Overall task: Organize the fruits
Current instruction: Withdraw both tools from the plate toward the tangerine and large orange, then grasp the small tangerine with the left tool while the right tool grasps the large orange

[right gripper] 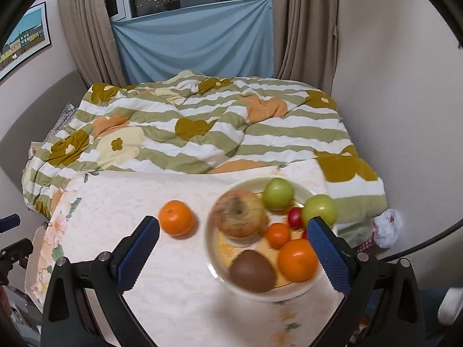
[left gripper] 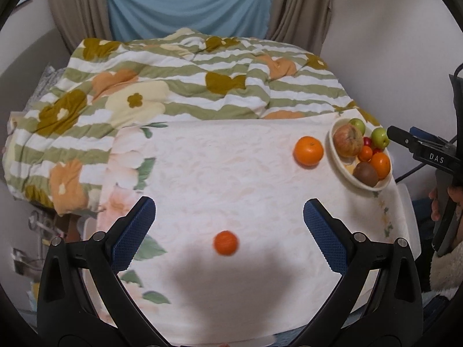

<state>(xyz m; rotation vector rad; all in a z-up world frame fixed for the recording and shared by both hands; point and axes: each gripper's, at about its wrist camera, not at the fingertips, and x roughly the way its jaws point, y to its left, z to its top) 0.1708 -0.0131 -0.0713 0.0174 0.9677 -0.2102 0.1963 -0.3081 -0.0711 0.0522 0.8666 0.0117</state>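
Both our grippers, left [left gripper: 228, 225] and right [right gripper: 233, 245], gape empty. Next, probably: close left on the blurred mandarin [left gripper: 226, 243], carry to bowl [left gripper: 337, 159].

The surface [right gripper: 121, 202] is white with pale pink flowers and green leaves. The bowl [right gripper: 212, 256] is cream. In it are two green apples [right gripper: 278, 193], a red-and-yellow apple [right gripper: 238, 212], a brown kiwi [right gripper: 252, 271] and oranges [right gripper: 298, 258]. One big orange [right gripper: 176, 217] and one small orange [left gripper: 226, 242] are outside it. The blanket [right gripper: 202, 133] has green and white stripes with orange, yellow and brown flowers. Each tool [left gripper: 228, 231] is black with blue pads [left gripper: 133, 232].
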